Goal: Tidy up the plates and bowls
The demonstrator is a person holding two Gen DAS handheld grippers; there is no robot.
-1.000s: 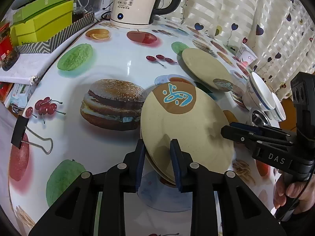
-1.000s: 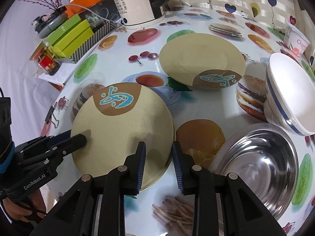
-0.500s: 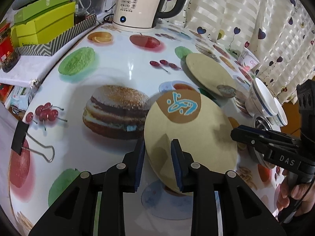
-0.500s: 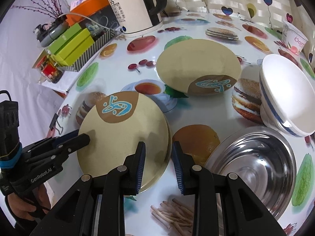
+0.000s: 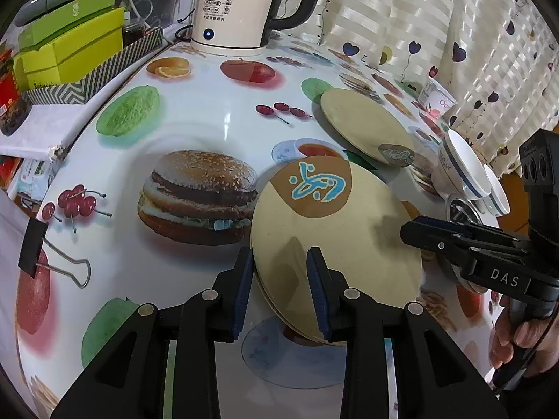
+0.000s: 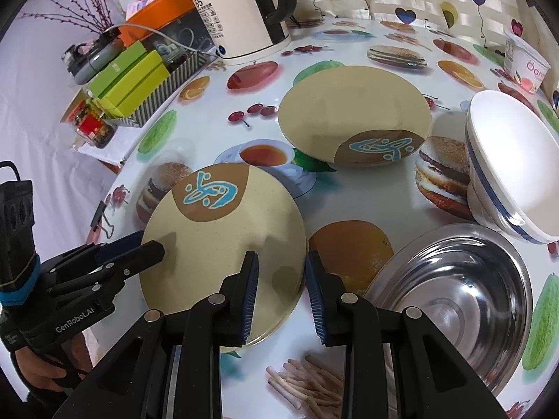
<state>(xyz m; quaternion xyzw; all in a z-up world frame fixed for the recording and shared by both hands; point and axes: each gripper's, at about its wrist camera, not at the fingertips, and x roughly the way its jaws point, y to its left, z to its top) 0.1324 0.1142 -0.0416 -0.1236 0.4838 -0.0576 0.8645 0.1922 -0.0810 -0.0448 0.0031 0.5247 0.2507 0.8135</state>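
Note:
A beige plate with a brown patch and blue mark [image 5: 335,230] [image 6: 223,241] is held off the table by both grippers, tilted. My left gripper [image 5: 281,291] straddles its left rim, also visible in the right wrist view [image 6: 146,248]. My right gripper [image 6: 281,291] straddles its right rim, also visible in the left wrist view [image 5: 412,227]. A gap shows between each pair of pads and the rim. A second matching plate [image 6: 353,125] [image 5: 363,129] lies farther back. A white bowl with a blue stripe [image 6: 513,164] and a steel bowl [image 6: 450,289] sit at the right.
A white kettle [image 5: 237,7] stands at the back. Green boxes in a striped tray [image 5: 73,59] sit at the back left. A yogurt cup [image 6: 527,66] is at the far right. A binder clip [image 5: 35,255] is on the left table edge. The curtain [image 5: 454,35] hangs behind.
The held plate has risen off the table between both grippers. Both cameras sit higher and farther from the table than before.

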